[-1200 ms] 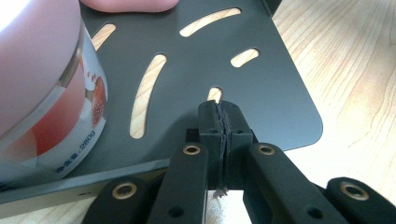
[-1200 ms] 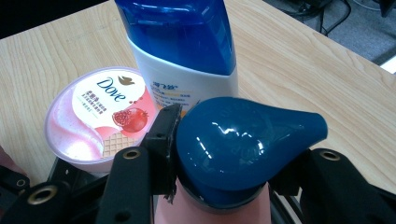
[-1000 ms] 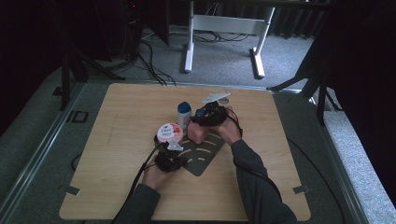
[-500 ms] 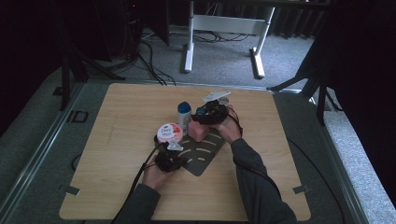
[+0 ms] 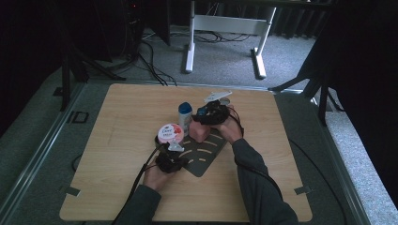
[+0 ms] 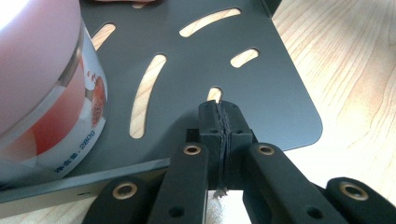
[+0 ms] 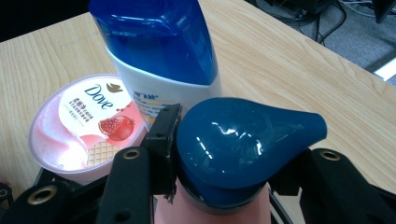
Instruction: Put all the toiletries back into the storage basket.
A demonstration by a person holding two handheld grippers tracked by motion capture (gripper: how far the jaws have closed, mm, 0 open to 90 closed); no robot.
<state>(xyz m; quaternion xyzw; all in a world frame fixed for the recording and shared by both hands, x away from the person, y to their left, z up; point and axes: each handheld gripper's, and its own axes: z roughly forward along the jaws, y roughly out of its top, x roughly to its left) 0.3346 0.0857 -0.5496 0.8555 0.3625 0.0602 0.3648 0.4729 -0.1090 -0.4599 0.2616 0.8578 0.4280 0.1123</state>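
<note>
My right gripper is shut on a pink bottle, its jaws on either side just under the dark blue teardrop cap. In the high view this gripper holds the pink bottle upright at the far end of a black slotted plate. A white bottle with a blue cap and a pink Dove jar stand just behind it. My left gripper is shut with nothing between the jaws, its tips over the near edge of the black plate, beside the Dove jar.
The wooden table has bare room to the left, right and front of the cluster. Cables trail from both grippers toward the person's forearms. A white desk frame stands on the carpet beyond the table.
</note>
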